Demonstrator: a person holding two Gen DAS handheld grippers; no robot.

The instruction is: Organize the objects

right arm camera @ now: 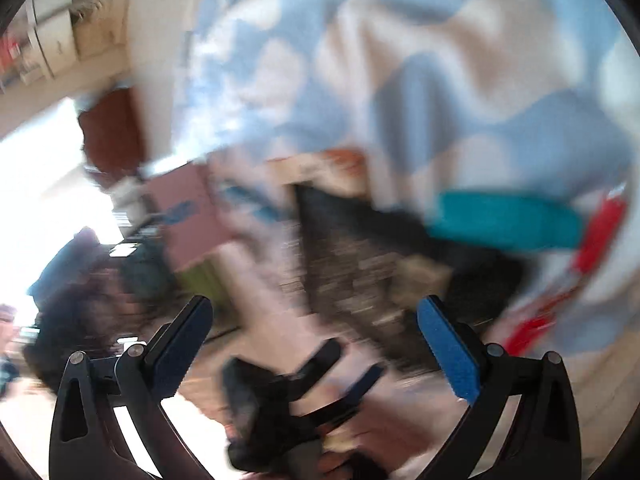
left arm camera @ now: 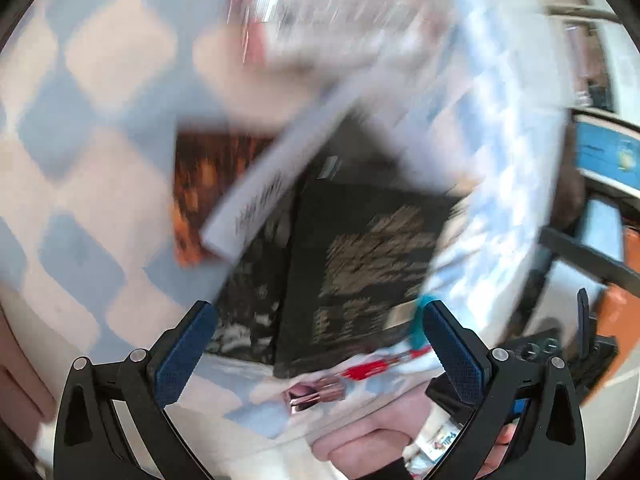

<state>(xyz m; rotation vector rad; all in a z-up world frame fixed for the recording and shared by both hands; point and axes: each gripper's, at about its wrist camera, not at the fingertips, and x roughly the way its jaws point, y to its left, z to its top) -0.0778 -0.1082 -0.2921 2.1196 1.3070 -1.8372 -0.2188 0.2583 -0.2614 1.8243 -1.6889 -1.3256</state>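
Observation:
Both views are blurred by motion. In the left wrist view my left gripper is open and empty above a black book lying on a blue-and-cream checked blanket. A white book lies slanted across an orange-brown book. A red pen, a pink metallic tube and a teal object lie near the black book's front edge. In the right wrist view my right gripper is open and empty. The black book, the teal object and the red pen lie ahead.
The other hand-held gripper and a hand show low in the right wrist view. A hand holding a small white tube shows low in the left wrist view. Room furniture and shelves stand beyond the blanket's edge.

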